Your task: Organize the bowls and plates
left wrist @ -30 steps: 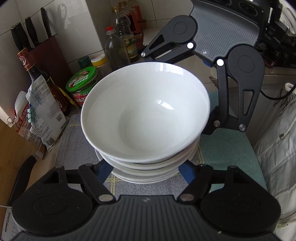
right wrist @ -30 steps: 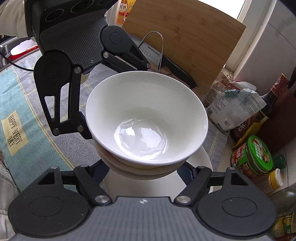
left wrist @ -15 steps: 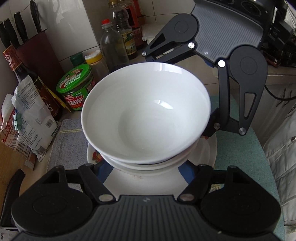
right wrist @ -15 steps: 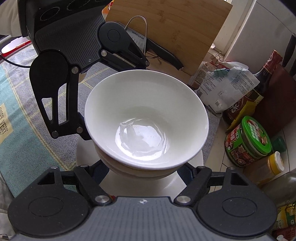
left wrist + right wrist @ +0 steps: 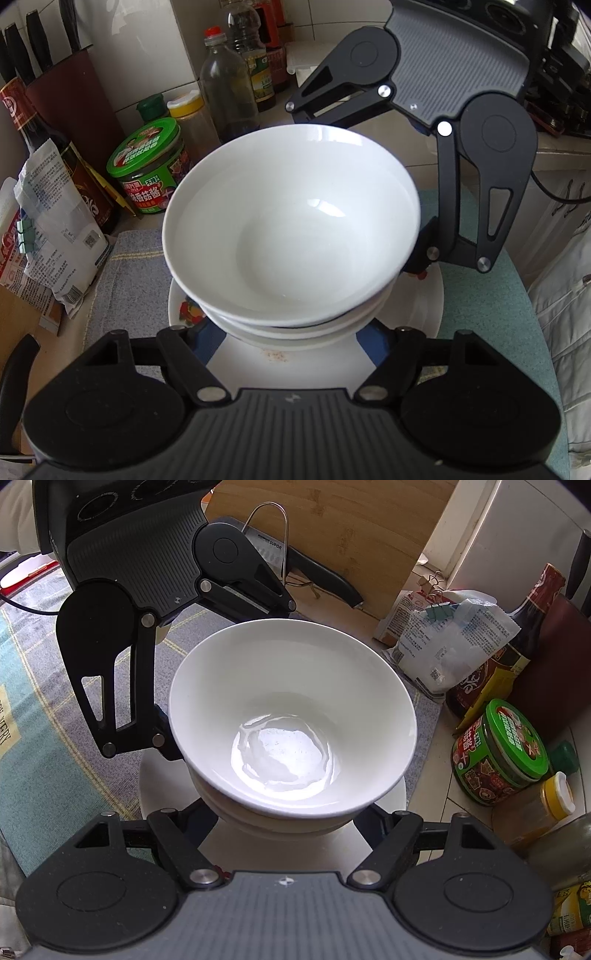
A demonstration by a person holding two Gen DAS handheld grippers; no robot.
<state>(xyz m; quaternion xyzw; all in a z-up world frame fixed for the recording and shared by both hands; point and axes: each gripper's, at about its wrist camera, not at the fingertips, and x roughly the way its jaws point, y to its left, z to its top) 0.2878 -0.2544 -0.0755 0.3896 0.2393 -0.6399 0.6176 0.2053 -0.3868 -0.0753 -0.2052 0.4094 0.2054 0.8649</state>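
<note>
Both hand-held grippers, left [image 5: 291,332] and right [image 5: 284,812], clamp the stacked white bowls [image 5: 291,229] from six and twelve o'clock; lower level onto the plate [image 5: 288,365].

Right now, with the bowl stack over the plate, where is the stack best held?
Hold the bowl stack low on its outer wall, under the flared rims, from two opposite sides, as the left hand-held gripper and right hand-held gripper do now. The walls taper downward, so the rims overhang the fingers above the plate.
</note>
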